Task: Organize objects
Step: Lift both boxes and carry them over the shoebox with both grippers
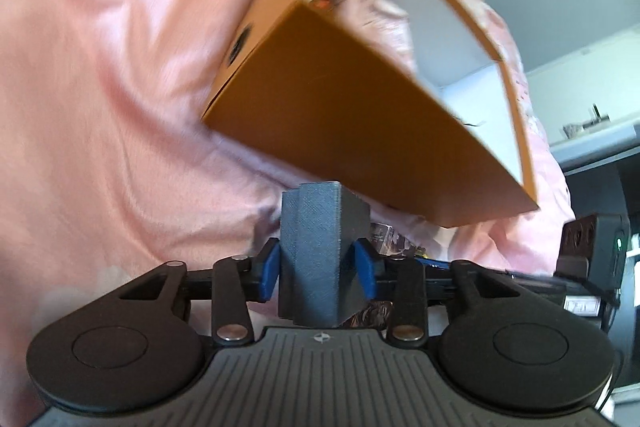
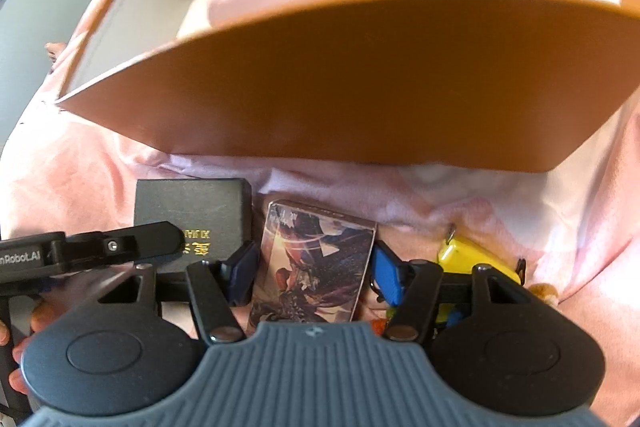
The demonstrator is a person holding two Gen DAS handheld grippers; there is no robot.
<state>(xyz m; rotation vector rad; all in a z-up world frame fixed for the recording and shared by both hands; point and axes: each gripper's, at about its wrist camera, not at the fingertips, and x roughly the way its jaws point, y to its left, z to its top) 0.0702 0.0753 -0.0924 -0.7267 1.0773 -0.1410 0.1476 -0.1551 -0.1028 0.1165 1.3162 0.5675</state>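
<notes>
Right wrist view: your right tool (image 2: 314, 277) straddles the illustrated card box (image 2: 316, 263), blue pads at both long sides; I can't tell whether they press yet. The card box lies on the pink bedding (image 2: 100, 163), just in front of the orange box (image 2: 320, 87), long axis pointing at that box's near wall. Your left tool (image 1: 320, 267) is clamped on a grey block (image 1: 316, 247), also just short of the orange box. Right is nearer the card box: lift, then forward over the wall.
</notes>
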